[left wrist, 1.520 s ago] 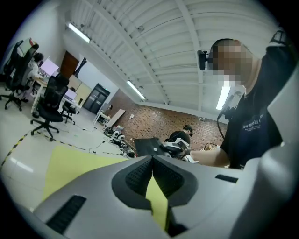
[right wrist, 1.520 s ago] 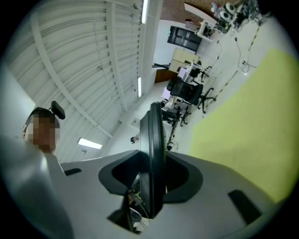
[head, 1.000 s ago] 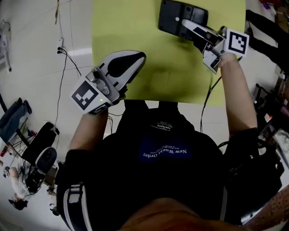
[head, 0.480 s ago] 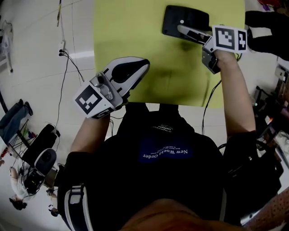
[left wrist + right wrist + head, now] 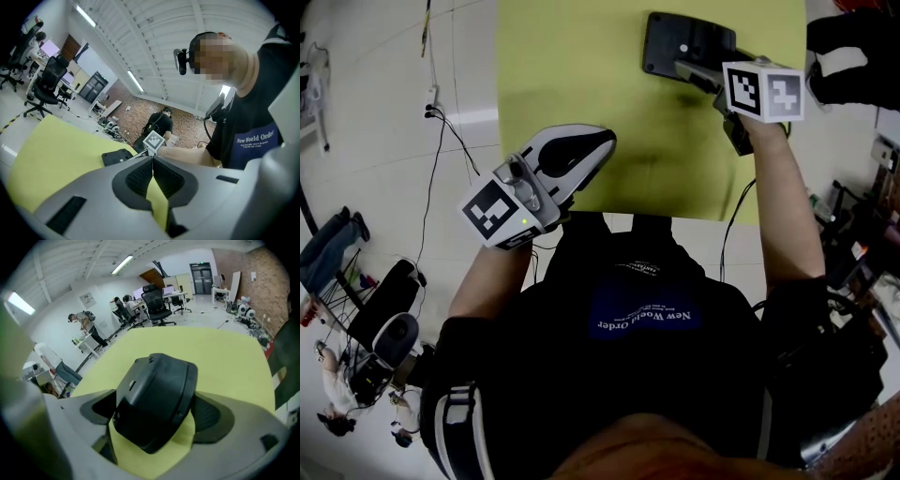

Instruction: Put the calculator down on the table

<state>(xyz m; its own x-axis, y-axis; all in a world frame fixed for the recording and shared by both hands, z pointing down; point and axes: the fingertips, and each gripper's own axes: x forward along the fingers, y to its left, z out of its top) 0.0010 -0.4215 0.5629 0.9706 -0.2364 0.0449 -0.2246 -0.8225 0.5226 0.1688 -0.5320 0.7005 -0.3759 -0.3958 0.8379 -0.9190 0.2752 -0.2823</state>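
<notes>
Open-plan office-lab: swivel chairs (image 5: 157,303) at monitor-topped desks (image 5: 179,295), ceiling strip lights (image 5: 121,264), a bare brick wall (image 5: 262,282).

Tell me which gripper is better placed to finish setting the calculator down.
Right. Its jaws have just been opening around the calculator, which already lies on the yellow table, so the right gripper probably only needs to back away. The left gripper is shut, empty, at the table's near edge.
</notes>
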